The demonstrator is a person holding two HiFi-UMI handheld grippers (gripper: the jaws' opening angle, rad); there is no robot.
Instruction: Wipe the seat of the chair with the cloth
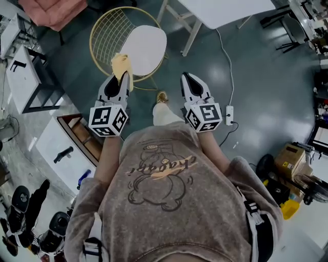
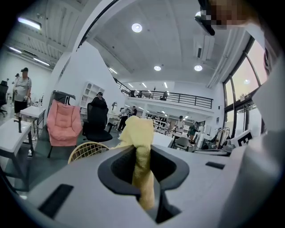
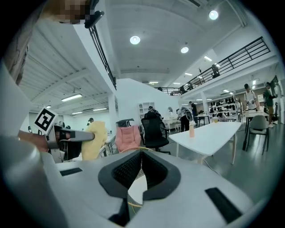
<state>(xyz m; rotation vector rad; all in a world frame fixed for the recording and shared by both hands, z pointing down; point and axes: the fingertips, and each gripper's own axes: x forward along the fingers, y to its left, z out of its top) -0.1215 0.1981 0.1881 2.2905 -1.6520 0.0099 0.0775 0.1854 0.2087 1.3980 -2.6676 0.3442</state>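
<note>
A chair with a gold wire back (image 1: 105,36) and a round white seat (image 1: 144,47) stands on the floor ahead of me. My left gripper (image 1: 123,78) is shut on a yellow cloth (image 1: 121,65), held in the air over the seat's near-left rim. In the left gripper view the cloth (image 2: 140,147) sticks up between the jaws of the left gripper (image 2: 142,156), with the wire back (image 2: 87,150) beyond. My right gripper (image 1: 185,78) hangs to the right of the chair, shut and empty. Its own view shows the right gripper (image 3: 141,154) closed, the cloth (image 3: 93,140) at left and the seat (image 3: 136,189) below.
A white table (image 1: 225,10) stands just right of the chair. A cable runs to a power strip (image 1: 229,115) on the floor. White cabinets (image 1: 64,151) line the left side, a pink armchair (image 1: 56,13) sits at the far left, and boxes (image 1: 289,158) lie at right.
</note>
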